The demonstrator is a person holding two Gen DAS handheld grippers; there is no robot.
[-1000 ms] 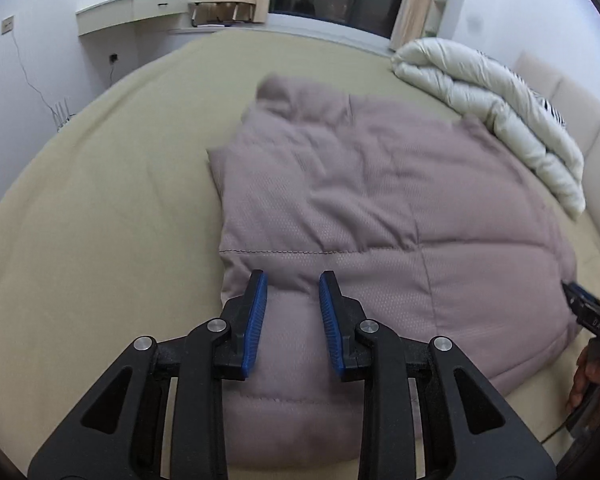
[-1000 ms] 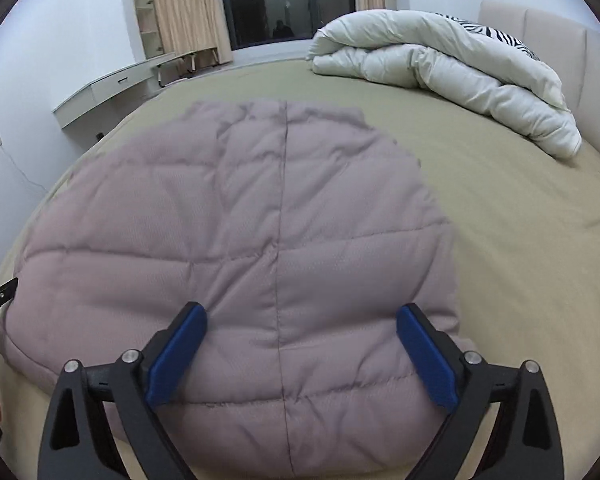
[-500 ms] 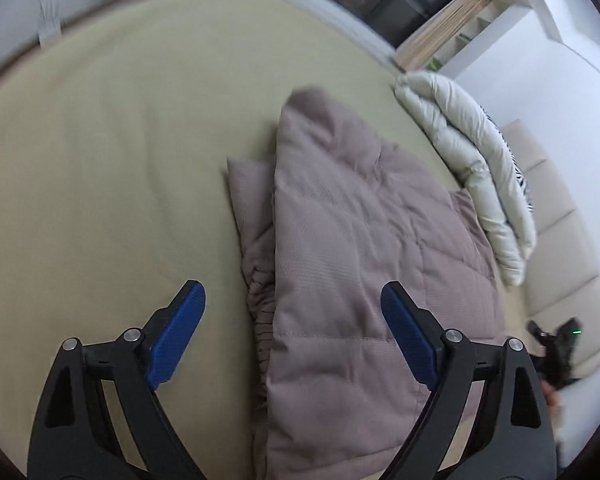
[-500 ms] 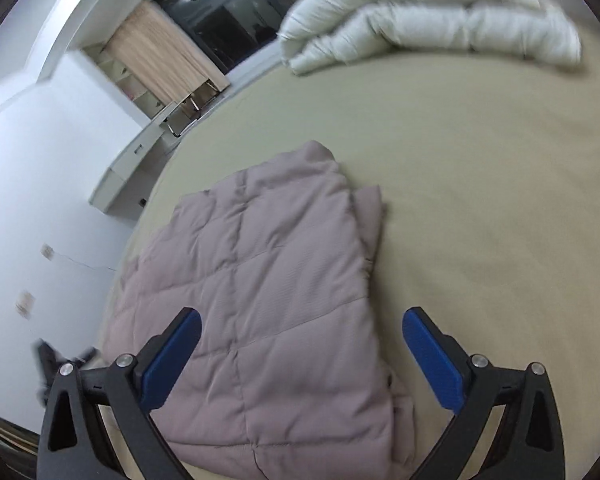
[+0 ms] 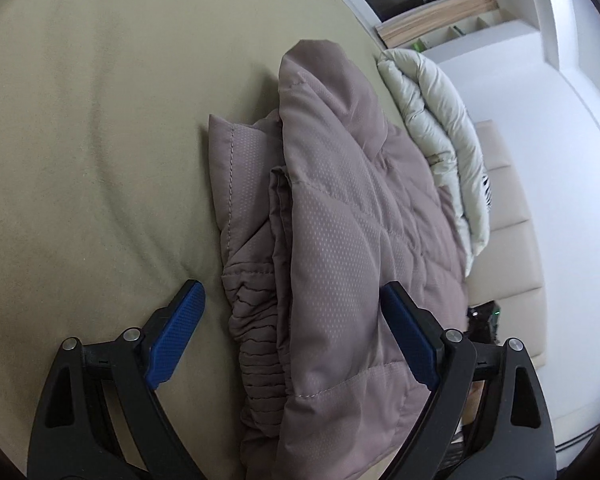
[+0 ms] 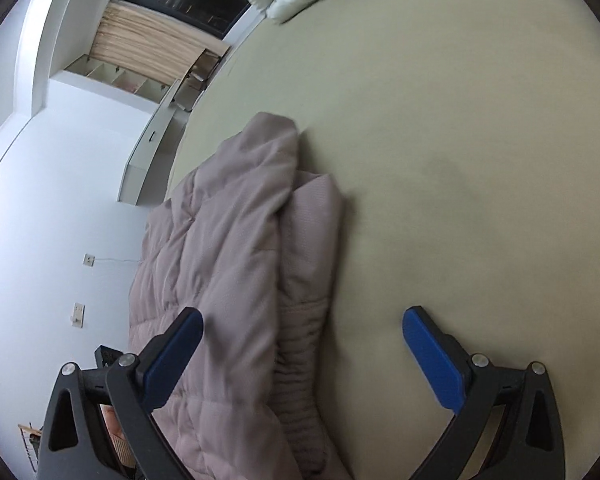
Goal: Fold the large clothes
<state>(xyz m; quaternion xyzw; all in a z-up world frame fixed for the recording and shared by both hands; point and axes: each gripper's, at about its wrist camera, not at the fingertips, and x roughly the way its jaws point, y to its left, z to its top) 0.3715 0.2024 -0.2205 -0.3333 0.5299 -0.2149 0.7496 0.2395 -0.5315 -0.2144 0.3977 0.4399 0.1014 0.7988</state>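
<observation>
Left wrist view: left gripper [image 5: 292, 336] just spread wide off folded jacket [image 5: 340, 240], right gripper [image 6: 302, 354] equally wide, empty; fold apparently set.

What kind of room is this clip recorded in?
Most likely a bedroom: a wide bed with a padded headboard, a rolled white duvet at its head, and a curtained window beyond.

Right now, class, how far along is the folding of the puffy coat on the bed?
Done: the mauve coat lies doubled over on the bed. In hand: nothing; left gripper and right gripper are open. Left: an elastic cuff sticks out; tidying or another fold probably remains.
</observation>
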